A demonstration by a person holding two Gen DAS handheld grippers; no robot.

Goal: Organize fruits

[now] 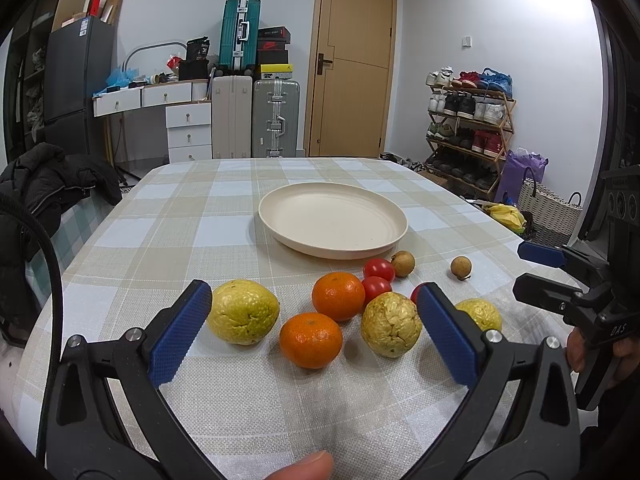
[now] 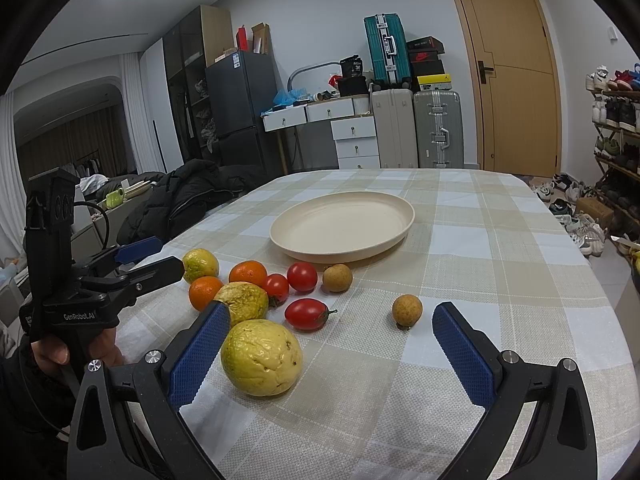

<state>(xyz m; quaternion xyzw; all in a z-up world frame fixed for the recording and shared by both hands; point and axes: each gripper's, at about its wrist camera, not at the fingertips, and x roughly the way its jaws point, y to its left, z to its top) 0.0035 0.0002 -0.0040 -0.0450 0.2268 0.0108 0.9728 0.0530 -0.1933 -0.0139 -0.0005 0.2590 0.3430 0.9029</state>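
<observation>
A cream plate (image 1: 332, 220) sits mid-table with nothing in it. In front of it lie three yellow guavas (image 1: 243, 311), two oranges (image 1: 338, 296), three red tomatoes (image 1: 379, 269) and two brown longans (image 1: 461, 267). My left gripper (image 1: 314, 320) is open just short of the fruit, with the nearer orange (image 1: 311, 340) in line between its fingers. My right gripper (image 2: 331, 320) is open too. A large guava (image 2: 262, 356) lies between its fingers, close to the left pad (image 2: 200, 360), and a tomato (image 2: 306, 314) and a longan (image 2: 407, 310) lie just beyond. Neither gripper holds anything.
The checked tablecloth (image 2: 480, 264) runs to a rounded edge on the right. A black jacket (image 1: 52, 184) lies over a seat at the left. A shoe rack (image 1: 468, 128) and bags stand by the right wall, with suitcases (image 1: 276, 120) and a door behind the table.
</observation>
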